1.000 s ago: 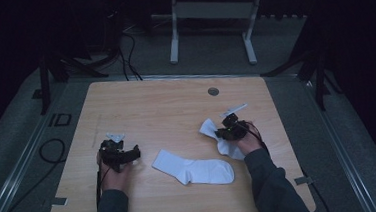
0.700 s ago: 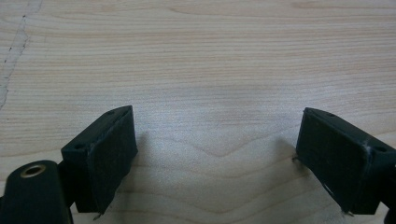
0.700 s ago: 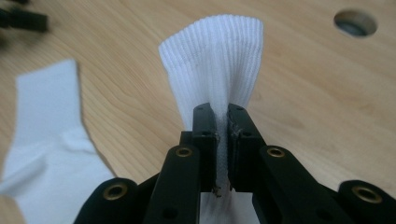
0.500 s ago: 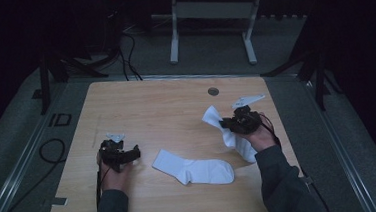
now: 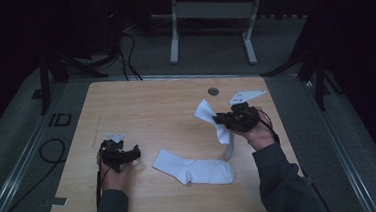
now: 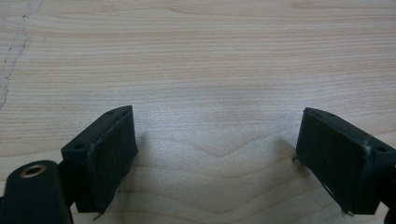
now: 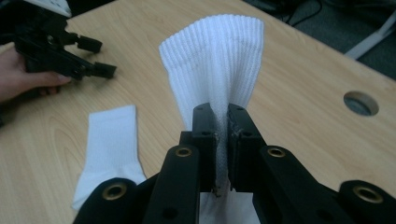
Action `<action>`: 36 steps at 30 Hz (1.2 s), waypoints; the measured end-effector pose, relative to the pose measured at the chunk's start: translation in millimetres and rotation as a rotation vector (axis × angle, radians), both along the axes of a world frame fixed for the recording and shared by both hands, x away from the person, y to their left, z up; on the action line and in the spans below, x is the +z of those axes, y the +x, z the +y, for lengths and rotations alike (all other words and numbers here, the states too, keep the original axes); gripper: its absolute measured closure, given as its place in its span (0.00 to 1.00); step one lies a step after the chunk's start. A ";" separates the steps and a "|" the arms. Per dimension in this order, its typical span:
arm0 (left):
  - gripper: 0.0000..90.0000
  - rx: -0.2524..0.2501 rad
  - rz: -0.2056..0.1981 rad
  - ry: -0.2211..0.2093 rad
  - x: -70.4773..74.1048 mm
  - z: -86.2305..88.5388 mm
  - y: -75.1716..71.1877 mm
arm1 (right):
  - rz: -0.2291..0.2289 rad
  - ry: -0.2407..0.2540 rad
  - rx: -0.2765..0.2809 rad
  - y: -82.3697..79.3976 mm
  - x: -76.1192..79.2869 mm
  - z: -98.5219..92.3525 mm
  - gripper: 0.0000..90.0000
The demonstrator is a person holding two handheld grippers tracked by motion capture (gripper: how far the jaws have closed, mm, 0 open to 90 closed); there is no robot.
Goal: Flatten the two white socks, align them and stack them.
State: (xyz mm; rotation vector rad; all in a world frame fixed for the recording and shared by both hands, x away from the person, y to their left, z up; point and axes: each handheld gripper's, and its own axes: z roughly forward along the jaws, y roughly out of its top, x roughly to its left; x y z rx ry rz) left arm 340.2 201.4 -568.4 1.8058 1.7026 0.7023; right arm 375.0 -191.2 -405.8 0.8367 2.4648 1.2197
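At the near edge of the table (image 5: 133, 210), two sleeved forearms come in from below. The left gripper (image 5: 122, 154) sits low over the wood on the left side, its jaws spread wide with only bare tabletop between them in the left gripper view, gripping nothing. Just to its right, a white sock (image 5: 193, 168) lies flat on the table, its cuff end toward the left gripper and its foot toward the right. Beyond that sock's foot end, the right gripper (image 5: 220, 118) is held up above the table, its jaws clenched on a second sock (image 5: 211, 115). In the right gripper view the two pads pinch the ribbed fabric between them, and the cuff (image 7: 219, 56) fans out above the jaws. In the high view the rest of this sock hangs down from the jaws, its lower end near the table, just beside the flat sock. Farther back, a round hole (image 5: 213, 91) sits in the tabletop near the far edge.
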 end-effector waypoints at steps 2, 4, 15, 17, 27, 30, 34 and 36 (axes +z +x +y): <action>0.13 0.001 -0.001 0.000 -0.1 0.0 0.0 | -0.004 0.003 0.002 -1.3 2.7 0.5 0.92; 0.13 0.001 -0.001 -0.001 0.0 -0.1 0.0 | -0.020 0.024 0.018 -7.4 12.5 1.6 0.92; 0.13 -0.001 0.002 0.001 0.1 0.1 -0.1 | -0.051 0.051 0.137 -43.9 28.6 11.3 0.92; 0.13 -0.001 0.001 0.001 0.1 0.1 0.0 | -0.049 0.064 0.154 -50.3 28.2 10.7 0.92; 0.13 0.000 -0.001 0.001 -0.1 0.0 0.0 | -0.025 0.047 0.202 -73.3 17.8 4.4 0.92; 0.13 0.000 -0.001 0.001 -0.1 0.0 0.0 | -0.004 0.031 0.198 -72.5 7.7 7.3 0.91; 0.13 0.000 0.000 0.001 -0.1 -0.1 0.0 | 0.040 0.008 0.208 -66.7 -17.2 20.7 0.91; 0.13 0.000 -0.001 0.001 -0.1 0.0 0.0 | 0.063 0.011 0.207 -63.6 -28.0 27.4 0.91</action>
